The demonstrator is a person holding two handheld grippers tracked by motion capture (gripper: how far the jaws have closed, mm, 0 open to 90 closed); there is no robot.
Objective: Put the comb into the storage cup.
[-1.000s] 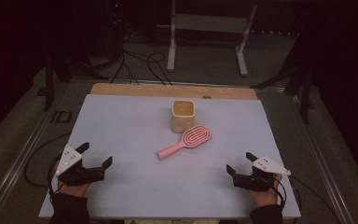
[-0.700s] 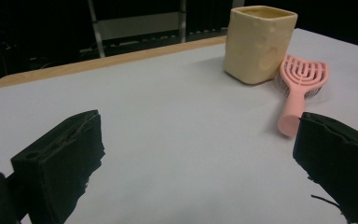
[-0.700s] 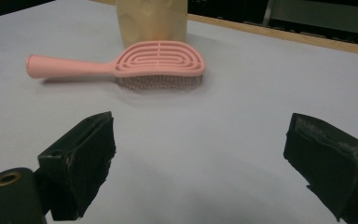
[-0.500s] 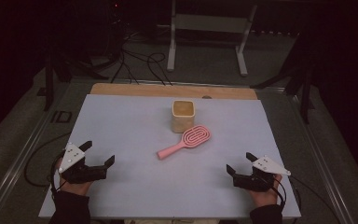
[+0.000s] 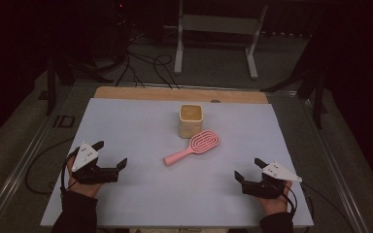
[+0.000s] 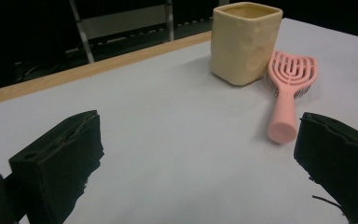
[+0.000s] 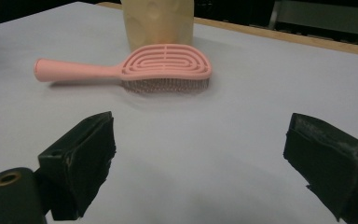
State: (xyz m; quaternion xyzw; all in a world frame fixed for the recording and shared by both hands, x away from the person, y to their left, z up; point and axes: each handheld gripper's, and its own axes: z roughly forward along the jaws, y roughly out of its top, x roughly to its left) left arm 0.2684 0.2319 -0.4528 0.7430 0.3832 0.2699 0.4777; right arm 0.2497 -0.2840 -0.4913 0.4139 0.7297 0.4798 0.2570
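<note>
Both sets of tongs stand wide apart and hold nothing. The left gripper (image 5: 110, 155) sits at the near left of the table (image 5: 126, 121), and compared with a second ago it has crept a little to the right and forward, jaws now angled toward the middle. That reads to me as the opening of a reach. The right gripper (image 5: 249, 168) has not budged from its near right spot, jaws spread, resting low with the hand (image 5: 272, 201) curled beneath it.

The left hand (image 5: 80, 187) comes in from the near edge, wrist turned so the grey plate faces up and out. In the left gripper view the pink hairbrush (image 6: 286, 88) lies between the jaws' line of sight, handle end nearest, well apart from the tips.

The hairbrush (image 5: 193, 147) lies flat mid-table, bristles down, head toward the far right, just beside the cream square cup (image 5: 191, 120), which stands upright behind it. Neither has shifted. My guess: the brush is the target, the cup its destination.
</note>
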